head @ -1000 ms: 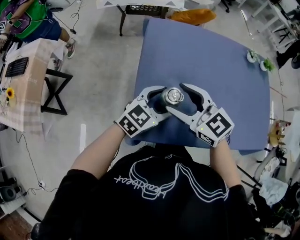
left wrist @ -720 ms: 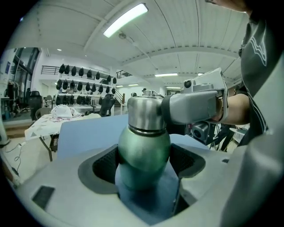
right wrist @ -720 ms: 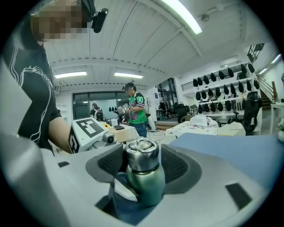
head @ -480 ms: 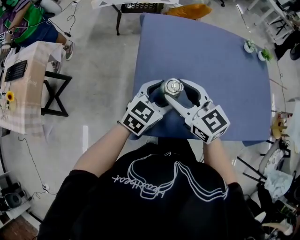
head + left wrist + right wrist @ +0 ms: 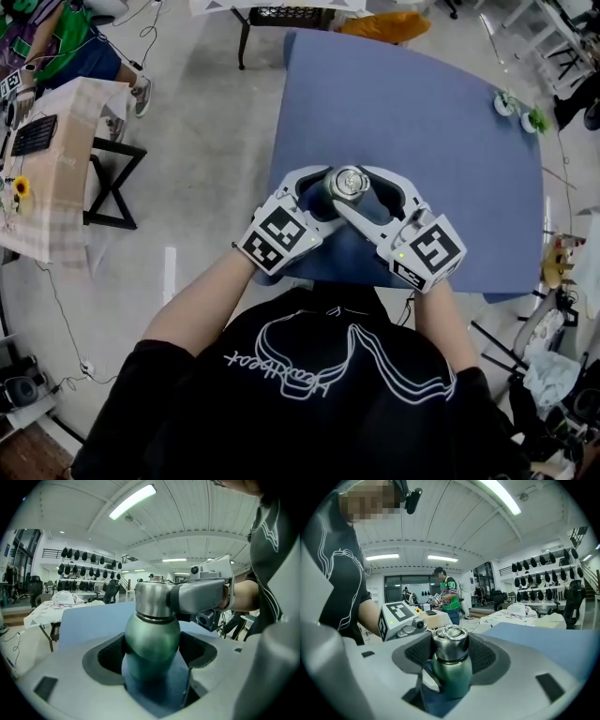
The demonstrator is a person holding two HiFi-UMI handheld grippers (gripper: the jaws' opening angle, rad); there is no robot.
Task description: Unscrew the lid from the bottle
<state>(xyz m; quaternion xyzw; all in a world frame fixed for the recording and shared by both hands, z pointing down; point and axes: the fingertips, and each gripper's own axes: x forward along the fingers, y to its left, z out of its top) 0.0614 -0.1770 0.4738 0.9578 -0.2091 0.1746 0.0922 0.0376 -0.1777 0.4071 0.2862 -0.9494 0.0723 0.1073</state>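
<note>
1. The left gripper [image 5: 323, 194] is closed on the green body of the bottle [image 5: 152, 639], with its dark pads [image 5: 110, 652] pressed against either side below the neck.
2. The bottle stands upright on the blue bench [image 5: 422, 112], near the edge closest to the person [image 5: 319, 375], between the two grippers.
3. Its steel lid [image 5: 451, 646] sits on the neck, with a wire ring [image 5: 452, 632] lying flat on top.
4. The right gripper [image 5: 358, 192] crosses over the left one. Its jaws have just been closing, and they clamp the lid between them.
</note>
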